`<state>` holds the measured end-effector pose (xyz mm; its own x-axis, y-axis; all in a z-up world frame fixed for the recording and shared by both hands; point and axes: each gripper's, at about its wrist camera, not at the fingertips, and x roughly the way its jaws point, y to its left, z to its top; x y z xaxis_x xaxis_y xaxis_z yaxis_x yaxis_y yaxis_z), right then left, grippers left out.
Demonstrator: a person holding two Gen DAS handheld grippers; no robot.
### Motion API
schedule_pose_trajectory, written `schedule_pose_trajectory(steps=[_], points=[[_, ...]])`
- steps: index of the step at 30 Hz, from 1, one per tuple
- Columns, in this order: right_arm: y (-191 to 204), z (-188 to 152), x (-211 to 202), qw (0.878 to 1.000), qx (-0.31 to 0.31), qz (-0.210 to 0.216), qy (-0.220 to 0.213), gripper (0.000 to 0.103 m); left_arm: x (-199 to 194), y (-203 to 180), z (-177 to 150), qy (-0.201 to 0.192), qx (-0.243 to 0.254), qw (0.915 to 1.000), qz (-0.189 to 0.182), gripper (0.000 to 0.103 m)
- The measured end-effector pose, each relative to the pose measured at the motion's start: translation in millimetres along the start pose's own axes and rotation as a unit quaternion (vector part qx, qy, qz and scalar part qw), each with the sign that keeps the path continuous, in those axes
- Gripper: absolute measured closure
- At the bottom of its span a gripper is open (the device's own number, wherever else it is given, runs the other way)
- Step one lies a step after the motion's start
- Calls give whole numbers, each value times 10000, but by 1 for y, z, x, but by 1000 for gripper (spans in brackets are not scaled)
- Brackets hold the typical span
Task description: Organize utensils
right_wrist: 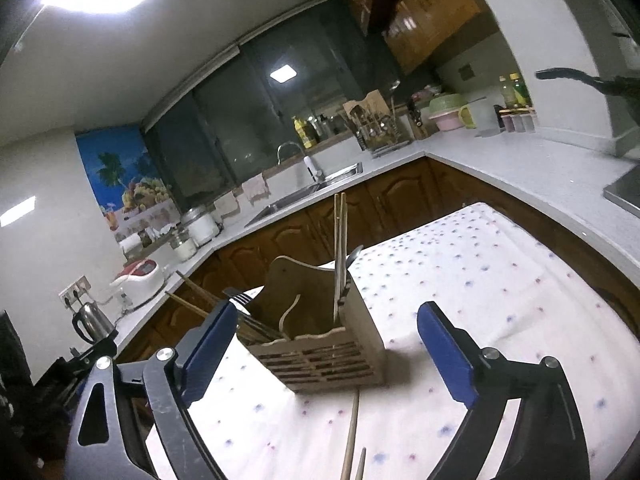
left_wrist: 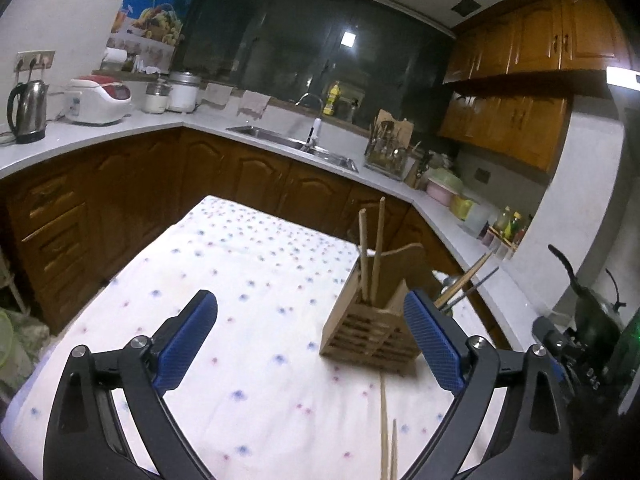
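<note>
A slatted wooden utensil holder (left_wrist: 370,334) stands on the flowered tablecloth (left_wrist: 248,280), right of centre in the left wrist view. Two chopsticks (left_wrist: 372,248) stand upright in it; more chopsticks and a fork lean out its far side. Two loose chopsticks (left_wrist: 386,436) lie on the cloth in front of it. My left gripper (left_wrist: 310,316) is open and empty, its right finger beside the holder. In the right wrist view the holder (right_wrist: 320,340) sits between the fingers of my open, empty right gripper (right_wrist: 326,330), with the upright chopsticks (right_wrist: 339,248), a fork (right_wrist: 240,300) and the loose chopsticks (right_wrist: 352,432).
The table edge drops off to brown cabinets (left_wrist: 120,200) beyond. A white counter (left_wrist: 448,216) wraps around with a sink (left_wrist: 296,146), kettle (left_wrist: 28,112), rice cooker (left_wrist: 98,98) and a dish rack (left_wrist: 386,152). Bare cloth (right_wrist: 500,272) lies right of the holder.
</note>
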<state>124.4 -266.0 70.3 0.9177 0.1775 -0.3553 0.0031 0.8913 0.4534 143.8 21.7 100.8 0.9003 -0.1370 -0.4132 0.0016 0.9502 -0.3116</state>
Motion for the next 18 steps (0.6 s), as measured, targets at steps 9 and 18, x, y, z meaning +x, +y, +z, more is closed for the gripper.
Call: schedule_pose_trajectory(steps=[9, 18], points=[[8, -21, -42, 9994, -234, -170, -190, 8, -26, 14, -14, -22, 26, 9999, 104, 3], [37, -36, -108, 9855, -1001, -266, -1342, 0, -69, 7, -43, -725, 590, 9952, 306, 0]])
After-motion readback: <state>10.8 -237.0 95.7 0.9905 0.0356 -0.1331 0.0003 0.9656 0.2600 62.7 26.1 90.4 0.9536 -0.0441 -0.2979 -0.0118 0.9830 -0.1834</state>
